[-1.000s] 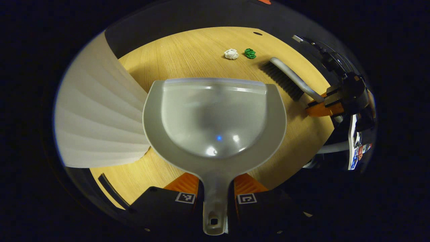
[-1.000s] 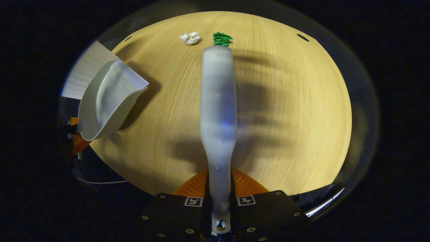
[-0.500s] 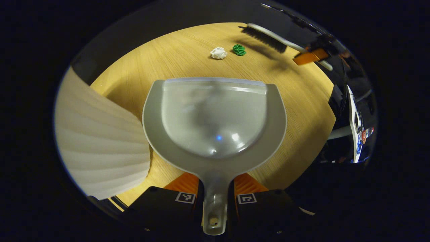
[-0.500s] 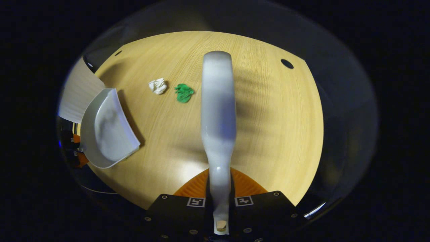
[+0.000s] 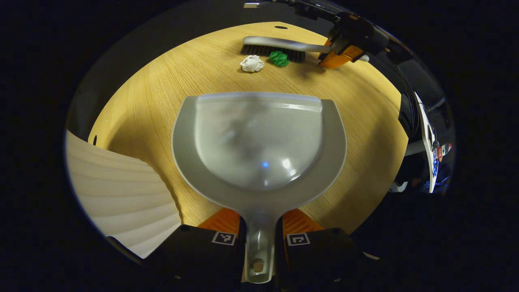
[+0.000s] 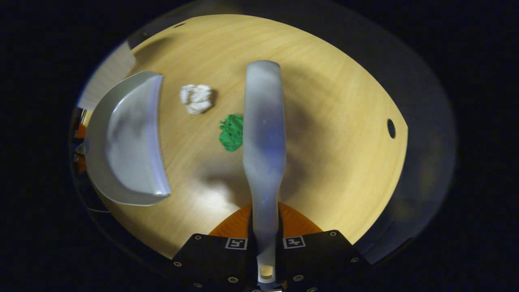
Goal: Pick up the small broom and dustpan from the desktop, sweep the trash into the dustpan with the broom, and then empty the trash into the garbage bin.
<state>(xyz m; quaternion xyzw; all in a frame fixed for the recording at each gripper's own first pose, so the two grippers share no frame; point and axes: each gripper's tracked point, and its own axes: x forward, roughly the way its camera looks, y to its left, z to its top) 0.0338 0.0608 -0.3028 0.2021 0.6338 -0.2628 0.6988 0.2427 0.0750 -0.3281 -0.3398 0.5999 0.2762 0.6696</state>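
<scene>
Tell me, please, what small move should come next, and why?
Probably sweep the broom toward the dustpan. The right gripper holds the broom just behind the green scrap, with the white scrap beside it. The left gripper holds the dustpan with its open lip facing both scraps, still apart from them.

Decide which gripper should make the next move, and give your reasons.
Right. It holds the broom, whose bristles sit just behind the green scrap and white scrap, facing the dustpan held by the left gripper.

Tongs clamping dustpan handle, broom behind green scrap
</scene>
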